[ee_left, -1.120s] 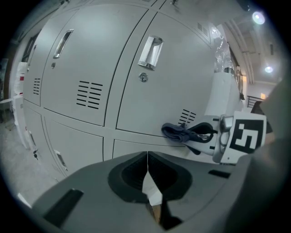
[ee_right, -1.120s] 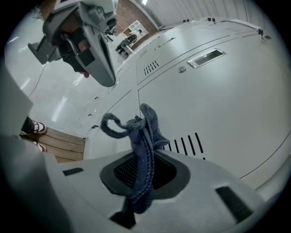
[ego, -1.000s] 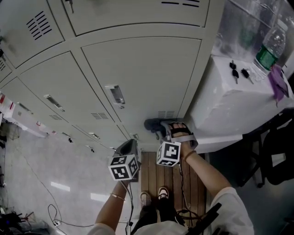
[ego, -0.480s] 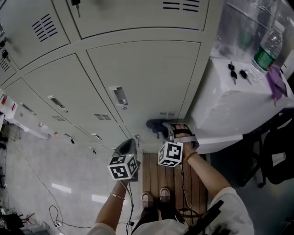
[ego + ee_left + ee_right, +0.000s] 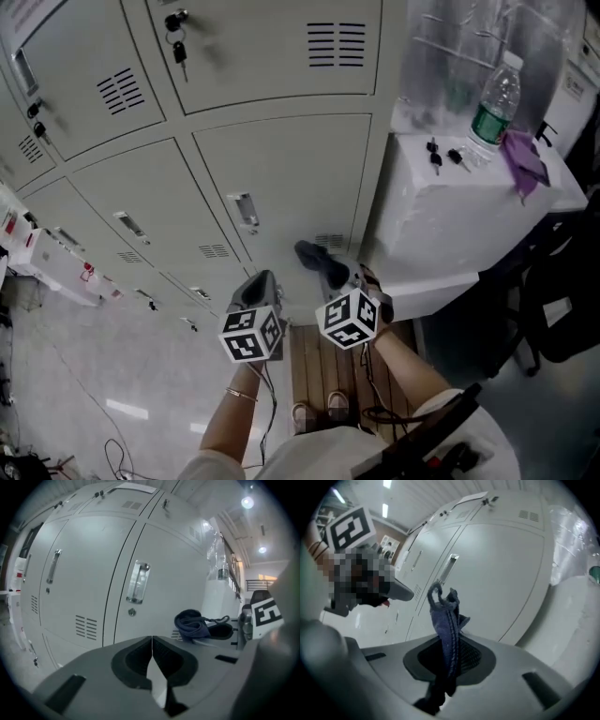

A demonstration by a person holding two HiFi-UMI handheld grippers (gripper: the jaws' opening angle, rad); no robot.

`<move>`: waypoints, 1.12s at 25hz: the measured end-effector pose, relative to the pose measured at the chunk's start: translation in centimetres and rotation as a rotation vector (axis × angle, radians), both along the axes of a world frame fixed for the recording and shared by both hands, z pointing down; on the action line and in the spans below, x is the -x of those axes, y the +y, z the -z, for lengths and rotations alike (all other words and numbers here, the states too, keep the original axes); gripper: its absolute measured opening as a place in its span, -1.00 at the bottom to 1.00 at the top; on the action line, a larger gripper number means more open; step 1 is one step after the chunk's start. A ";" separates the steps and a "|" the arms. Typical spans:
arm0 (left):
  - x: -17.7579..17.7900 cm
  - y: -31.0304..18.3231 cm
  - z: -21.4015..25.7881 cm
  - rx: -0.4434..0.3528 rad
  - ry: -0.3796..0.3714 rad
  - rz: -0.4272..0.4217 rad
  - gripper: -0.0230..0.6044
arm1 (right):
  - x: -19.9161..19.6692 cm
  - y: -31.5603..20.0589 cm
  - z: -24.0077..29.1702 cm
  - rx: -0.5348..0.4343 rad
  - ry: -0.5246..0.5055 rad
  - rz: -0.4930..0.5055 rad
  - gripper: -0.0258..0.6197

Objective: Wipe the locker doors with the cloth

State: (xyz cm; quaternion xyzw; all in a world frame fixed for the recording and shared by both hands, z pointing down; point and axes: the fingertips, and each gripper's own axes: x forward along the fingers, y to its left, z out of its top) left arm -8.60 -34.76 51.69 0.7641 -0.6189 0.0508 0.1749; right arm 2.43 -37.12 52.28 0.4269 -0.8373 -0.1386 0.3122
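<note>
My right gripper (image 5: 449, 660) is pinching the cloth (image 5: 445, 616), its long axis pointing at twelve o'clock toward the locker door (image 5: 501, 573). At nine o'clock, my left gripper (image 5: 152, 658) is pressing its jaws together, empty.

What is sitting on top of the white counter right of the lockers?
On the white counter: a green-labelled water bottle, two dark keys and a purple cloth hanging over its edge. Behind them, clear plastic sheeting obscures anything farther back.
</note>
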 end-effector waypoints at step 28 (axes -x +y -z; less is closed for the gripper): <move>-0.9 2.4 14.7 -0.301 0.009 0.004 -0.90 | -6.4 4.0 15.8 -0.159 -0.651 -0.313 -0.80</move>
